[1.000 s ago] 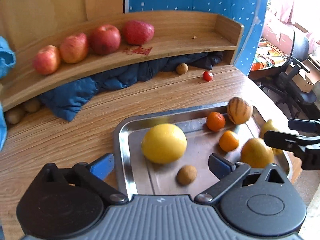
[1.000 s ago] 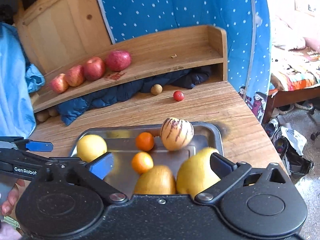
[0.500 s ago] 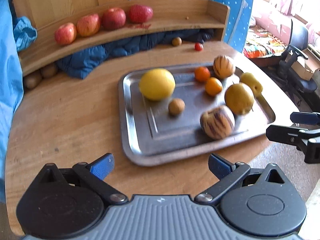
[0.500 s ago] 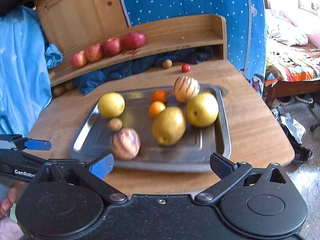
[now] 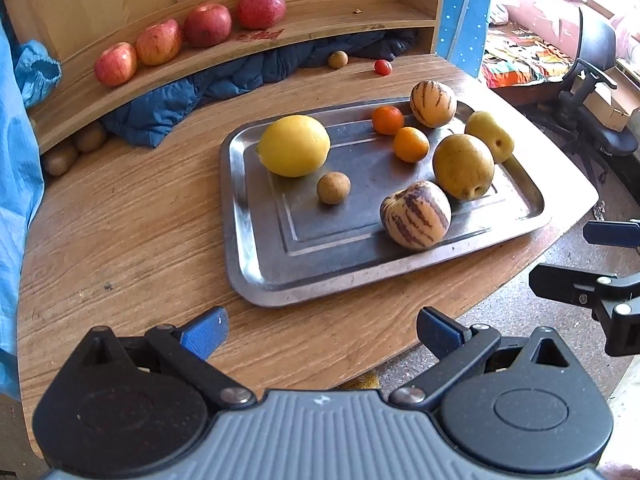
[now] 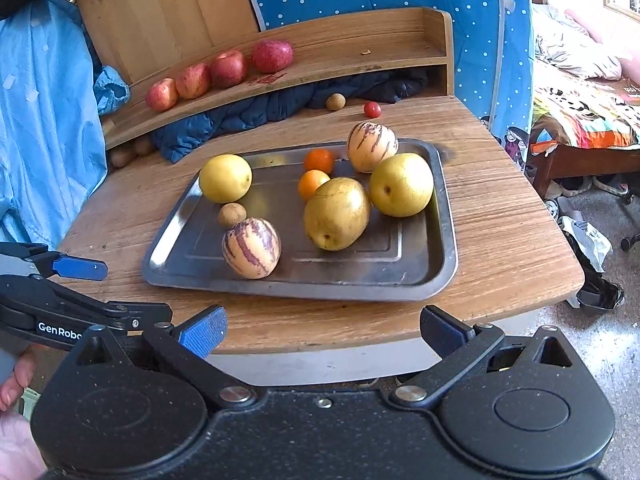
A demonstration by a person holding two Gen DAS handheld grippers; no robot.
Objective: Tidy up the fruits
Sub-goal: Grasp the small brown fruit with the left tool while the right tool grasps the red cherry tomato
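Both grippers, left (image 5: 320, 326) and right (image 6: 322, 326), empty, jaws apart, off the near edge of the tray (image 6: 168, 240). Fruit loose on tray; striped melon (image 6: 251, 247) nearest. Approach level, close gently: round fruit likely rolls.

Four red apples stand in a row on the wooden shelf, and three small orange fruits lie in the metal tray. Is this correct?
Not quite: the metal tray holds two small orange fruits, not three, as the left wrist view shows. The four red apples on the wooden shelf are right.
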